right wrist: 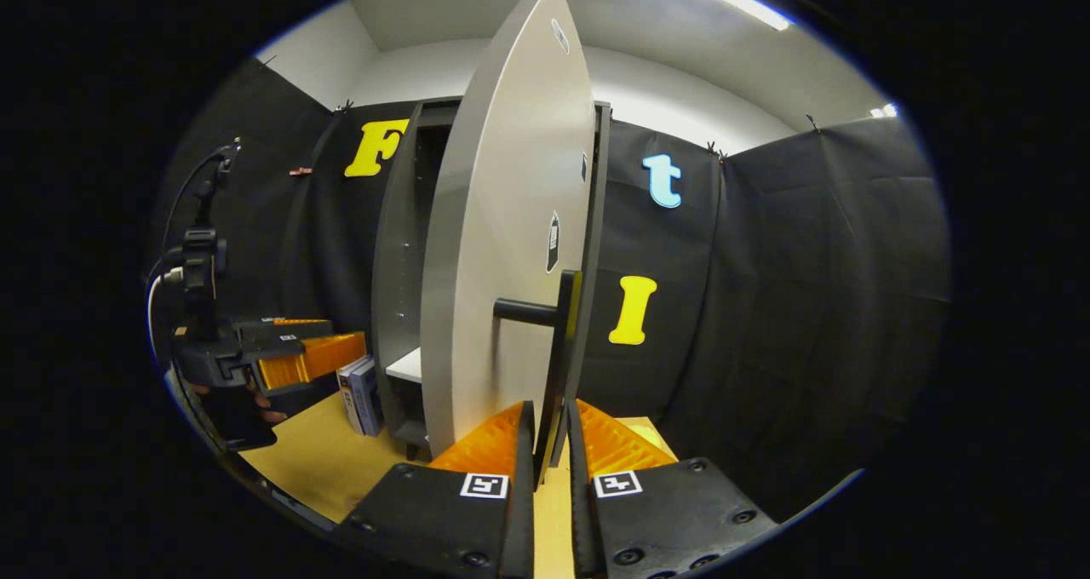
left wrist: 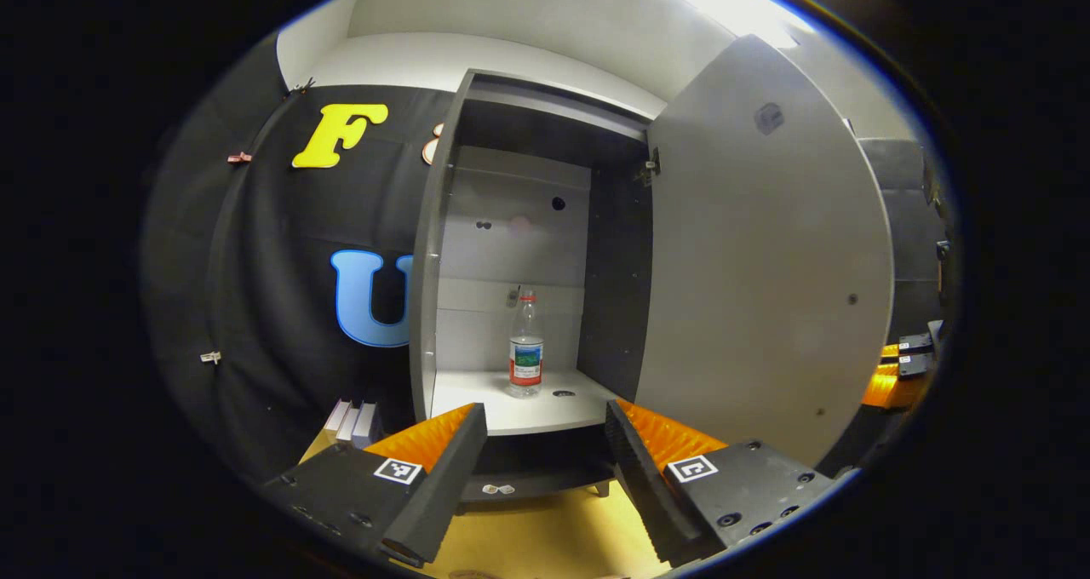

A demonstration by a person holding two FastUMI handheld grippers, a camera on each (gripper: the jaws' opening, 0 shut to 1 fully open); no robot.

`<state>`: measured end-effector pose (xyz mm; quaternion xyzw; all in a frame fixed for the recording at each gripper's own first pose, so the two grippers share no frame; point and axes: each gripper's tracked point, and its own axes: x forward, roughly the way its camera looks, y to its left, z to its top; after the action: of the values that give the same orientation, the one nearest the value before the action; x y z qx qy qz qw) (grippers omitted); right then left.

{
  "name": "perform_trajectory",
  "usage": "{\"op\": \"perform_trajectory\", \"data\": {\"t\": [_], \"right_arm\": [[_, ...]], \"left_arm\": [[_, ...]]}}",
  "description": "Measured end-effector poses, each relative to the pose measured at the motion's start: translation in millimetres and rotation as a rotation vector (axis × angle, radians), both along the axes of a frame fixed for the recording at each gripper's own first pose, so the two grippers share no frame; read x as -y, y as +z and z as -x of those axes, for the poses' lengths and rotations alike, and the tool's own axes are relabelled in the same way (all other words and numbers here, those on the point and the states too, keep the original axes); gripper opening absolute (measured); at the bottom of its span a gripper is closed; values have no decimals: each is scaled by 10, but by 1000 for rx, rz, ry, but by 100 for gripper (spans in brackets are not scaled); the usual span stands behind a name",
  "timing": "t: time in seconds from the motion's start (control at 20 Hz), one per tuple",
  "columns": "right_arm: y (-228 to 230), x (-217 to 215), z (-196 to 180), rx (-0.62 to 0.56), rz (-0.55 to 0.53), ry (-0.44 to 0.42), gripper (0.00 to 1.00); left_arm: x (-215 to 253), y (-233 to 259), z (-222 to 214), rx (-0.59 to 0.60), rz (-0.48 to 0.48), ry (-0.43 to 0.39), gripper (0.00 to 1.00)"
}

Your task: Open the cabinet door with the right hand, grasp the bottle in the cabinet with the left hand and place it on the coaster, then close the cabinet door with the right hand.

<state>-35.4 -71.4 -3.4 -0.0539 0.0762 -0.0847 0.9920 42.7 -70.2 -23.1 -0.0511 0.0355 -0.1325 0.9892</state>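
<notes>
In the left gripper view, our left gripper (left wrist: 545,443) is spread wide and empty. Straight ahead of it, a clear plastic bottle (left wrist: 526,351) with a red cap stands upright on the shelf of the open grey cabinet (left wrist: 511,221), long axis vertical, cap up. A clumsy reach could topple it.

In the right gripper view, our right gripper (right wrist: 550,443) is narrowed around the dark bar handle (right wrist: 558,366) of the grey door (right wrist: 502,264); a slip there could let the door swing.

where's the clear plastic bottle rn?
In the left gripper view, the clear plastic bottle with a red cap stands upright on the white shelf inside the open grey cabinet, ahead of the open left gripper.
</notes>
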Motion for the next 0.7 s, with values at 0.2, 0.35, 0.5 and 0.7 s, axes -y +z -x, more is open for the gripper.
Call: {"op": "perform_trajectory", "data": {"t": [0.2, 0.35, 0.5, 0.7], "right_arm": [[14, 253, 79, 22, -80, 53, 29], [139, 425, 42, 65, -183, 81, 29], [171, 620, 102, 87, -219, 63, 29], [181, 712, 105, 86, -205, 58, 29]], "left_arm": [[284, -19, -310, 7, 17, 11, 89], [411, 9, -594, 20, 16, 18, 89], [448, 11, -925, 30, 3, 31, 89], [479, 9, -1429, 50, -12, 38, 89]]}}
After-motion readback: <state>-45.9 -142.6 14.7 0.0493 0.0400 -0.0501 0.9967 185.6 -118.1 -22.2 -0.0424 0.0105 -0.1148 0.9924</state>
